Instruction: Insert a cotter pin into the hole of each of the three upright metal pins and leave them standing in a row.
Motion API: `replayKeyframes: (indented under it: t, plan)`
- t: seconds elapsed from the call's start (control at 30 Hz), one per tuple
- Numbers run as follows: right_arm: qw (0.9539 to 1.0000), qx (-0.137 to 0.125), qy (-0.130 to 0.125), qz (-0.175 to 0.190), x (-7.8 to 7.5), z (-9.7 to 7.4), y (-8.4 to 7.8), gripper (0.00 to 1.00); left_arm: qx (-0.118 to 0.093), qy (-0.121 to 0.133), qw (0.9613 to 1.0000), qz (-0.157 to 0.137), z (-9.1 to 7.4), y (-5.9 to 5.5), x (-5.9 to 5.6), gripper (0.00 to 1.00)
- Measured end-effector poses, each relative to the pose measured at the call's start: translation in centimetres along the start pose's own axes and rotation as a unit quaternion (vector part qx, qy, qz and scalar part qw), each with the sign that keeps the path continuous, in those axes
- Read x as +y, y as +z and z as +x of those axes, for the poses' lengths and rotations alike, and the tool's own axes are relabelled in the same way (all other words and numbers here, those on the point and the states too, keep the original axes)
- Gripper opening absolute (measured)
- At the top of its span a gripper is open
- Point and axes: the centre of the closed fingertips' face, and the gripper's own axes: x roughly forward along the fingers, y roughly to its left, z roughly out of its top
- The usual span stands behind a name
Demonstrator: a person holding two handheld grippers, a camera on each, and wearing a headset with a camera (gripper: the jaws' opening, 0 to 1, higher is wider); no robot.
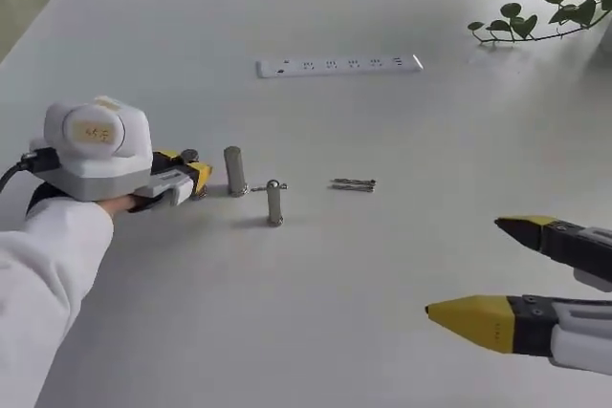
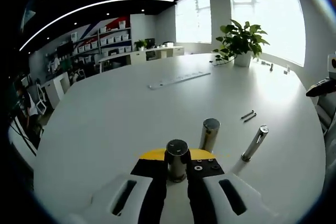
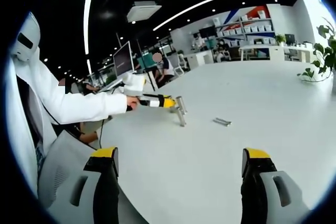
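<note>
abt a third done, by the look of it. the far pin [image 1: 275, 205], last in the row counting out from the left claw [image 1: 194, 177], seems to have a fitted cotter pin [image 1: 271, 185] thru its top, poking out both sides. it's small, so not 100% sure. the other two look bare: the gripped pin [image 2: 177, 157] betw the left claw's jaws, & the middle pin [image 1: 234, 171] just beyond that claw's tips. so two insertions left, then letting go w/ all three standing in line.

left claw is pressed onto the gripped pin, jaws on its sides low down, and the pin's base looks to be on the tabletop [image 1: 316, 312]. right claw [image 1: 463, 267] is spread wide w/ nothing in it, well apart from the row, which lies out ahead of it.

loose cotter pins [image 1: 354, 183], two i think, lie flat side by side past the far pin, further out from the left claw and touching nothing else.

axes: all three metal pins stand upright, long axis vertical. the row runs out ahead of the left claw, drifting a bit to its right. the loose cotter pins' long axis is level on the tabletop, roughly in line w/ the row, one end aimed back at the far pin. can't tell which end is the looped head. the fitted one sits level too, crosswise to its pin.
</note>
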Motion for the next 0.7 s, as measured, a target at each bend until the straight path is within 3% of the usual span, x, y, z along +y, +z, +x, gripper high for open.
replayKeyframes:
  t: [0.17,0.43,0.5,0.6,0.7]
  plan:
    - [1.0,0.0,0.001,-0.001,0.0,0.0,0.1,0.96,-0.003,0.008,1.0,-0.003,-1.7,0.8,-0.4,0.11]
    - [0.9999,-0.013,-0.002,-0.001,0.1,-0.2,0.5,0.95,-0.033,0.004,0.9993,-0.018,-5.6,3.2,-2.8,0.11]
    - [0.9998,-0.016,-0.004,0.005,0.1,-0.3,0.5,0.95,-0.039,-0.001,0.9978,-0.054,-6.3,3.6,-3.5,0.11]
    - [0.9997,-0.021,-0.003,0.01,0.1,-0.4,0.5,0.94,-0.039,-0.003,0.9989,-0.027,-7.1,3.9,-4.4,0.11]
    - [0.9996,-0.024,-0.005,0.01,0.2,-0.6,0.4,0.94,-0.029,-0.006,0.9991,-0.029,-7.7,3.9,-6.0,0.11]
